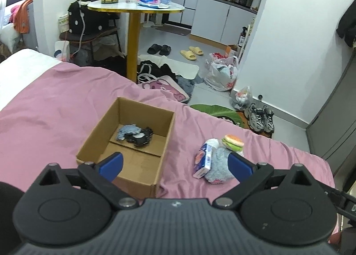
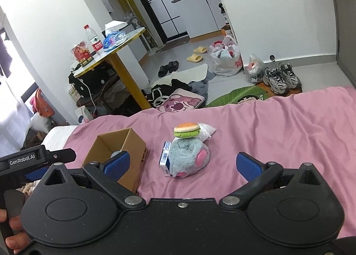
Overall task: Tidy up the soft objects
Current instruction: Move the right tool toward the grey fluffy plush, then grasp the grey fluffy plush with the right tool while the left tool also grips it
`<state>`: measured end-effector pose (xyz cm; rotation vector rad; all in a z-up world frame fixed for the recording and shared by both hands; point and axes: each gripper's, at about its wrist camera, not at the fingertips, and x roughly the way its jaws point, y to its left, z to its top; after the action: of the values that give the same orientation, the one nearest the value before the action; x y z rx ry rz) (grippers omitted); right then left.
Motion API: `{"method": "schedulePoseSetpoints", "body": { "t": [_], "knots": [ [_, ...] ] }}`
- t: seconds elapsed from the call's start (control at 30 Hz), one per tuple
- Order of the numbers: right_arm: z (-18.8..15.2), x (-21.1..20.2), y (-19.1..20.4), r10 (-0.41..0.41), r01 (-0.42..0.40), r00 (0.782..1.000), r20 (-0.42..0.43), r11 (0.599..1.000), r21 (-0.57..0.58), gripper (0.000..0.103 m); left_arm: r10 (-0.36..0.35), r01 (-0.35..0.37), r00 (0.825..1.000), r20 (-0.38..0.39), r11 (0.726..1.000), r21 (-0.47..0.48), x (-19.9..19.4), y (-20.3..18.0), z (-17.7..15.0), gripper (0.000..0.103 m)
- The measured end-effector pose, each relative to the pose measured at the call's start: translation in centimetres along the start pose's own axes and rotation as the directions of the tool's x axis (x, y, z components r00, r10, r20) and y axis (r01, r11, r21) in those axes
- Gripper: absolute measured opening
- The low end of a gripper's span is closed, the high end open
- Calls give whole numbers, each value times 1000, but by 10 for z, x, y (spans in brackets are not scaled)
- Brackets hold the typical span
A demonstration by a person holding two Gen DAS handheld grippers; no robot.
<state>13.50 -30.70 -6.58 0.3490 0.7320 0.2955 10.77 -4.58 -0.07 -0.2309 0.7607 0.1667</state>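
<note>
Both my grippers released; the soft pile lies dead ahead of my right one.

My right gripper (image 2: 181, 164) spreads towards the grey-and-pink plush toy (image 2: 189, 156), nearer than my left gripper (image 1: 175, 164). Touching it: one blue-and-white carton (image 2: 165, 159), one toy hamburger (image 2: 186, 130). Left: one open cardboard box (image 1: 124, 141) on the pink bed (image 2: 278, 126), two cloth bits inside.

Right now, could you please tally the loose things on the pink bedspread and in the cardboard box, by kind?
Burger toy: 1
Grey plush toy: 1
Small carton: 1
Clear plastic bag: 1
Fabric pieces in the cardboard box: 2, one blue, one black
Total: 6
</note>
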Motion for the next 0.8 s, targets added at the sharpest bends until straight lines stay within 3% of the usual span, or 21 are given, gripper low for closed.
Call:
{"method": "schedulePoseSetpoints", "body": {
  "t": [0.1,0.37,0.8],
  "knots": [
    [1,10,-6,15,-15,1000,-9,999,28,95,-7,7,1000,14,1000,12,6,-8,1,98],
    [-1,42,-26,35,-28,998,-55,993,116,67,-56,56,998,-9,998,29,33,-28,-4,70],
    [4,86,-50,75,-48,992,-99,968,247,45,-118,122,990,-82,991,53,90,-59,-8,35]
  ]
}}
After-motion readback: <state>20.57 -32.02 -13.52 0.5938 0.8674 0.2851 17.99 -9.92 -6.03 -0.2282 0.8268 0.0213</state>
